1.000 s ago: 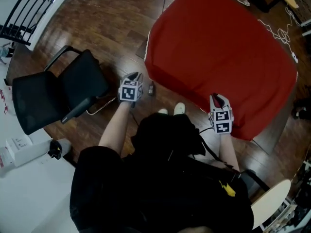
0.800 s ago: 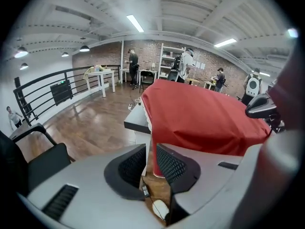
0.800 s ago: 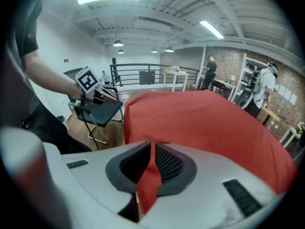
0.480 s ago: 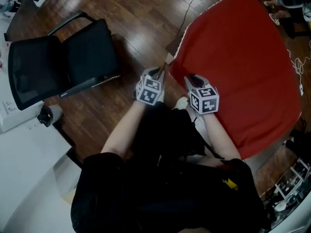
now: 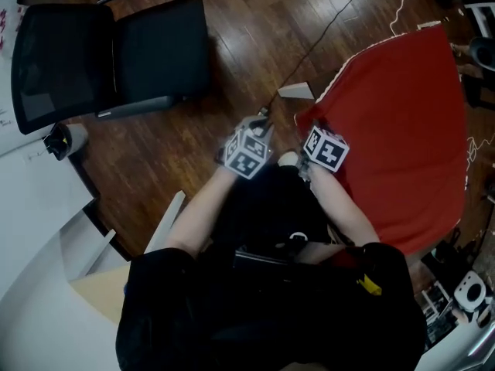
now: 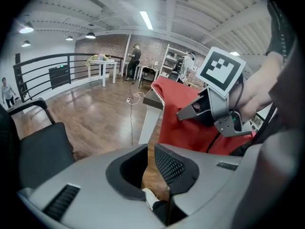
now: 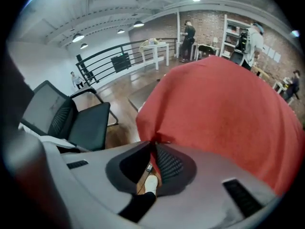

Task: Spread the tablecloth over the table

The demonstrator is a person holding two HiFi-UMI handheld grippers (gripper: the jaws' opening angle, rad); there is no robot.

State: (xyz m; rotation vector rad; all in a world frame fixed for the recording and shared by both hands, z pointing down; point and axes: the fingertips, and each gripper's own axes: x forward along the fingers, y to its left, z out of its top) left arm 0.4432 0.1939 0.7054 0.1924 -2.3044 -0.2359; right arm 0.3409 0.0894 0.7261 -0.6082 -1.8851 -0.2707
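Nearest the camera, a person in black reaches both forearms forward and down, the two hands close together.

The left tongs (image 5: 261,122) stand narrowly apart. Only the wooden floor (image 5: 232,60) shows through the slit, so they hold nothing. They hang just beside the desk's corner, over bare boards.

The right tongs (image 5: 308,130) sit just beside them, against the near corner of the red tablecloth (image 5: 394,130). Their jaws are closing, and the cloth's edge runs down between the tips. It looks pinched there, with folds fanning out from the spot, though the bunched fabric hides the contact itself. Lower down the gap, a white shoe (image 5: 288,159) and the floor show through.

The tablecloth covers most of the desk (image 5: 298,91) and hangs over its near side. It slopes away to the right in the head view. The desk's near left corner sticks out bare past the cloth's hem.

Beyond that corner, a thin cable (image 5: 325,29) trails across the floor. A black chair (image 5: 147,52) with armrests stands well apart to the left.

Farthest off, in the left gripper view, a dark railing (image 6: 52,73) runs along the hall and a few people stand near a brick wall.
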